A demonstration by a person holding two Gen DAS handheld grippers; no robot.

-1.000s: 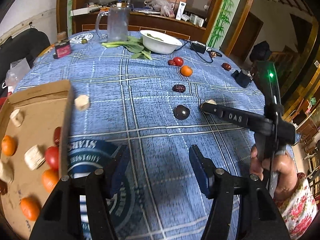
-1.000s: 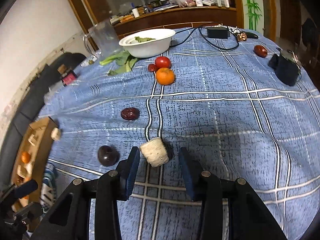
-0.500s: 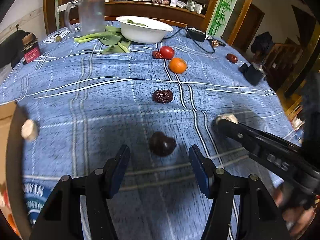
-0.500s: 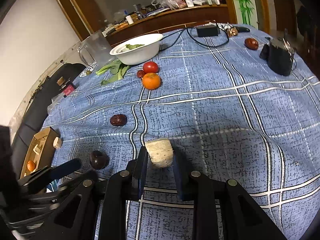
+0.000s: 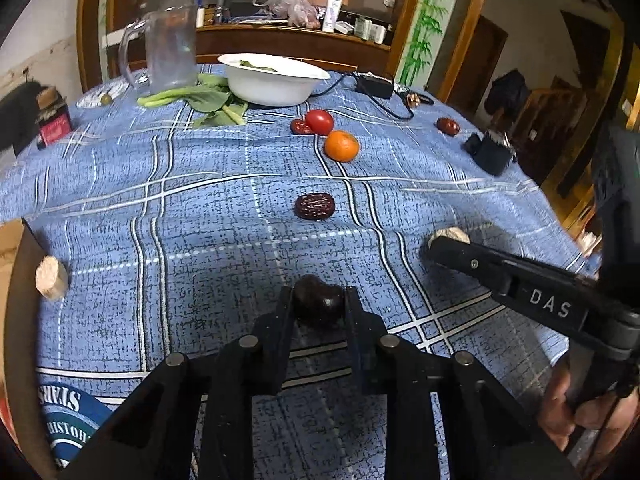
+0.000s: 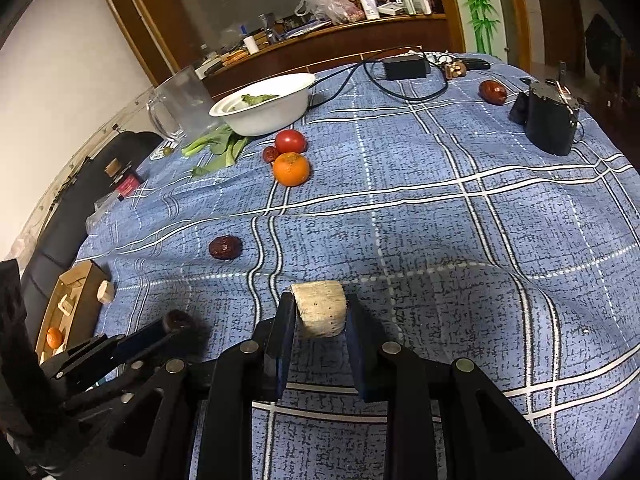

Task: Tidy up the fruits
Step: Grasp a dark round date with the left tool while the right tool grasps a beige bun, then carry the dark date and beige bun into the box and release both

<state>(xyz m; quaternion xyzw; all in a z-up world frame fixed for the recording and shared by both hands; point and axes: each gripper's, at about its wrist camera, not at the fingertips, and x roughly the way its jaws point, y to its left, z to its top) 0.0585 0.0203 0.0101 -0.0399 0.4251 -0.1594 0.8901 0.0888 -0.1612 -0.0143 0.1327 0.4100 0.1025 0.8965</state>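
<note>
Your left gripper (image 5: 319,304) is closing on the dark plum (image 5: 319,305); your right gripper (image 6: 319,314) clamps the pale chunk (image 6: 319,307). You're at the pick-up step. Next, I judge, lift both clear of the tablecloth (image 6: 460,220) and carry them to the cardboard box (image 6: 80,280) at its left edge.

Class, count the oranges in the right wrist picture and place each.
2. One orange on the tablecloth beside the tomato; the other orange in the cardboard box, which may hide more.

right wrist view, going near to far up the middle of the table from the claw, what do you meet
pale cork-like chunk in the right claw → wrinkled dark date → orange → red tomato → white bowl with greens inside
</note>
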